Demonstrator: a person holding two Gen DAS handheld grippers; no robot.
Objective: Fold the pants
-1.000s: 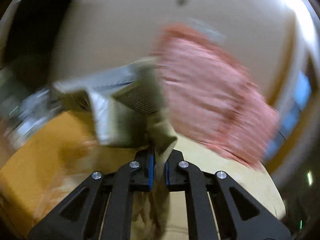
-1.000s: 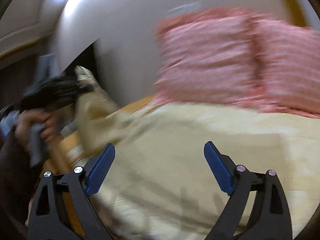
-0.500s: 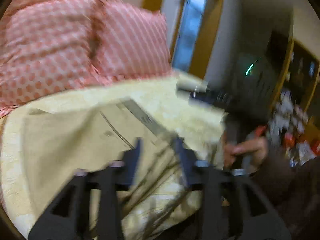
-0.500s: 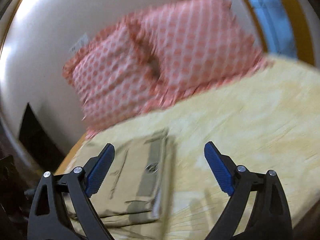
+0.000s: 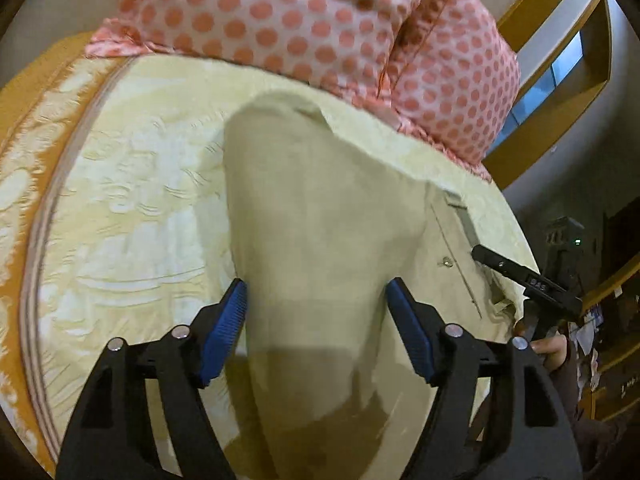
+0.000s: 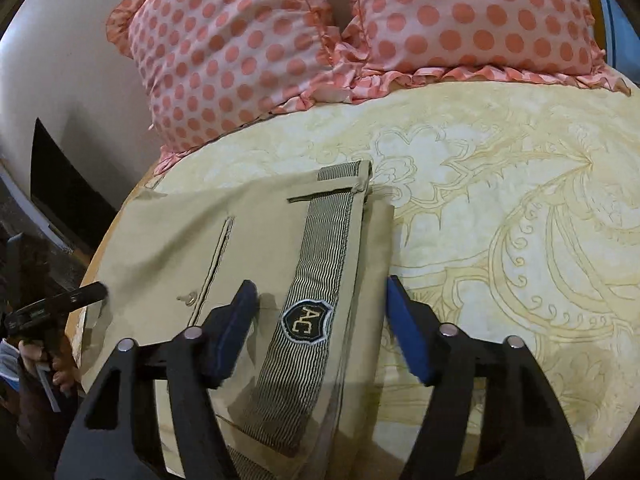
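Observation:
Khaki pants (image 5: 320, 216) lie folded flat on a cream patterned bedspread (image 5: 132, 200). In the right wrist view the pants (image 6: 160, 248) show their striped waistband (image 6: 320, 264) with an "AC" badge (image 6: 306, 322). My left gripper (image 5: 316, 312) is open above the pants, its blue pads either side of the fabric, holding nothing. My right gripper (image 6: 318, 308) is open over the waistband, holding nothing. Each gripper shows in the other's view: the right one (image 5: 524, 280) and the left one (image 6: 56, 304).
Two pink polka-dot pillows (image 6: 280, 40) lean against the wall at the head of the bed; they also show in the left wrist view (image 5: 320, 12). The orange bed border (image 5: 24, 184) runs along the left. A window frame (image 5: 560, 80) and dark furniture stand at the right.
My left gripper was shut on the pants and lifting them; it has since let go and opened. The pants now lie flat on the bed. My right gripper has come over the waistband.

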